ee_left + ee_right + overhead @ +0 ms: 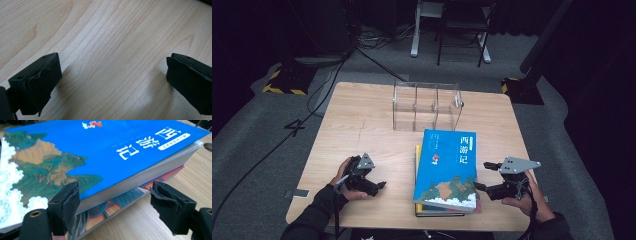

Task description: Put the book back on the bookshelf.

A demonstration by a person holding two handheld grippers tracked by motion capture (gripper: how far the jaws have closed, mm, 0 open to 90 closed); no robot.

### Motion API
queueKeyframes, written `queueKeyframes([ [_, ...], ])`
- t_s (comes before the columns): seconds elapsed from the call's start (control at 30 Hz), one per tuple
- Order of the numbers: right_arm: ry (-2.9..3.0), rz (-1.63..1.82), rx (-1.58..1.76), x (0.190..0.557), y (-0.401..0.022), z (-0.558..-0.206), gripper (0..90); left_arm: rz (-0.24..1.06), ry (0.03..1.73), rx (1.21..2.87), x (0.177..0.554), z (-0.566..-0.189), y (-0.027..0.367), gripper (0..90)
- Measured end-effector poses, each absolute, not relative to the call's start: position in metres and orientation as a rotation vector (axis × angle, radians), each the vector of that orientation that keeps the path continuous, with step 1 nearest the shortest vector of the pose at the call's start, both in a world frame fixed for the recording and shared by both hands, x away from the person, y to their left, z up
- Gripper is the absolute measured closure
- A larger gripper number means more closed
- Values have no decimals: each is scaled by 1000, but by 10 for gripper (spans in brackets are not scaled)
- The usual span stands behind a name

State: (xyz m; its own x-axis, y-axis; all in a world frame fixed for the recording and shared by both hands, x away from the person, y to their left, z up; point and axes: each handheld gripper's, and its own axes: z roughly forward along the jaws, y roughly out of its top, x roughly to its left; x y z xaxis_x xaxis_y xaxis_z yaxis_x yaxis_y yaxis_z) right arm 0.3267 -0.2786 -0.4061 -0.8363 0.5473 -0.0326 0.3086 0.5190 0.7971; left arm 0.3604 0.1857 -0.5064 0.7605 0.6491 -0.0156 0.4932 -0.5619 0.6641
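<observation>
A thick blue book with white Chinese title characters lies on top of a small stack near the table's front edge. Beneath it is a book with a red and blue cover. My right gripper sits at the stack's right side. In the right gripper view its jaws stand wide apart facing the blue book's page edge, one jaw in front of the cover's corner and the other over bare wood, pressing on nothing. My left gripper rests low over the table left of the stack, open, with only wood between its jaws.
A clear acrylic organizer with three compartments stands at the back middle of the wooden table. Beyond the table are grey floor, cables and chair legs. A person's hands hold both grippers from the front edge.
</observation>
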Motion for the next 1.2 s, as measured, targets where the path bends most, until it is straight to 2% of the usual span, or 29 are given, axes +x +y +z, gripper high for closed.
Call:
queueKeyframes([
  [0.27,2527,1194,692,326,-266,-407,217,302,849,2285,360,-506,186,4],
  [0.53,2639,1249,851,346,-267,-416,95,306,849,2283,361,-506,185,12],
  [0.57,2639,1249,851,346,-267,-416,95,306,849,2283,361,-506,185,21],
  [0.6,2671,1263,881,353,-267,-419,48,306,847,2280,360,-506,183,32],
  [0.8,2733,1286,856,362,-264,-422,46,294,822,2276,363,-504,175,110],
  [0.87,2757,1281,847,365,-261,-422,22,283,796,2288,367,-502,169,162],
  [0.93,2778,1280,861,369,-261,-424,6,245,774,2290,373,-500,163,171],
  [1.2,2796,1246,836,370,-259,-421,5,315,695,2245,393,-477,138,199],
])
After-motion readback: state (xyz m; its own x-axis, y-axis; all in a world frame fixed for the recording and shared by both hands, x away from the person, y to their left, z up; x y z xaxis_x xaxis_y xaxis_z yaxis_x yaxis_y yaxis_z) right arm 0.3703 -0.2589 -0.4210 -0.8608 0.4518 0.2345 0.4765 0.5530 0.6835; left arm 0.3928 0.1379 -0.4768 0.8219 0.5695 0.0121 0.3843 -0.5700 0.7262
